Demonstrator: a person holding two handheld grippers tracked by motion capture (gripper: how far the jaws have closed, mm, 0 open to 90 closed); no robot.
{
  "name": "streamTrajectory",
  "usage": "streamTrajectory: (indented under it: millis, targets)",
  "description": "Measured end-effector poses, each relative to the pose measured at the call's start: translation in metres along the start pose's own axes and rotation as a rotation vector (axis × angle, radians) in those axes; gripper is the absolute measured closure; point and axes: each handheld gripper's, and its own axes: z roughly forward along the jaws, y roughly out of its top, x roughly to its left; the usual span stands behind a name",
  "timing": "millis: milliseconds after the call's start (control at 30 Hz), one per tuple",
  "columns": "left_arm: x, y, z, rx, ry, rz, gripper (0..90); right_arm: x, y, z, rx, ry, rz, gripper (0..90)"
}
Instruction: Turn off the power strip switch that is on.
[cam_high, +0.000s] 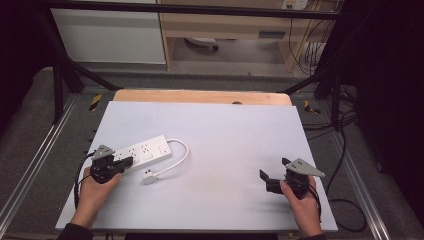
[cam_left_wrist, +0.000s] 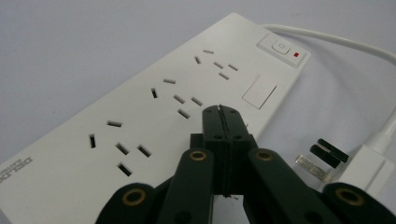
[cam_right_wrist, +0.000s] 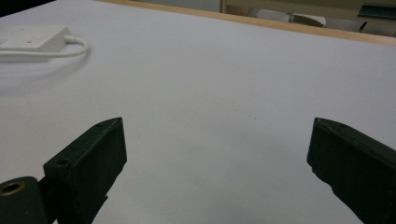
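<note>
A white power strip (cam_high: 141, 151) (cam_left_wrist: 154, 107) lies on the left half of the white table (cam_high: 220, 130), its switch with a red light (cam_left_wrist: 282, 48) at the far end. Its white cable (cam_high: 181, 150) loops round to a three-pin plug (cam_high: 148, 176) (cam_left_wrist: 359, 165) lying loose beside the strip. My left gripper (cam_high: 127, 161) (cam_left_wrist: 221, 112) is shut, its tips together just over the strip's near edge with nothing between them. At the right front of the table my right gripper (cam_high: 273, 168) (cam_right_wrist: 217, 154) stands open above bare surface.
A wooden strip (cam_high: 202, 96) borders the table's far edge. Black frame posts (cam_high: 60, 75) and loose cables (cam_high: 345, 150) flank the table on the floor. A wooden cabinet (cam_high: 225, 25) stands behind. The strip's end and cable (cam_right_wrist: 42, 44) appear far left in the right gripper view.
</note>
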Motion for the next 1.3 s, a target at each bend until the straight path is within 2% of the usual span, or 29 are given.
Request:
streamTrajectory:
  millis: [233,700,867,1300]
  targets:
    - [-0.0013,0.0004,0.0001,-0.006,0.001,0.007,90.0,0.0000,0.0001,0.0000,-0.001,0.000,0.000,5.2]
    - [-0.0027,0.0036,-0.0037,-0.060,-0.011,0.016,90.0,0.0000,0.0001,-0.0002,-0.002,0.000,-0.001,5.2]
    - [-0.0049,0.0056,-0.0057,-0.106,-0.034,0.017,90.0,-0.0002,0.0004,0.0002,-0.003,0.001,-0.005,5.2]
    - [-0.0044,0.0068,-0.0083,-0.143,-0.012,0.015,88.3,-0.0006,0.0002,0.0001,-0.001,-0.002,0.002,5.2]
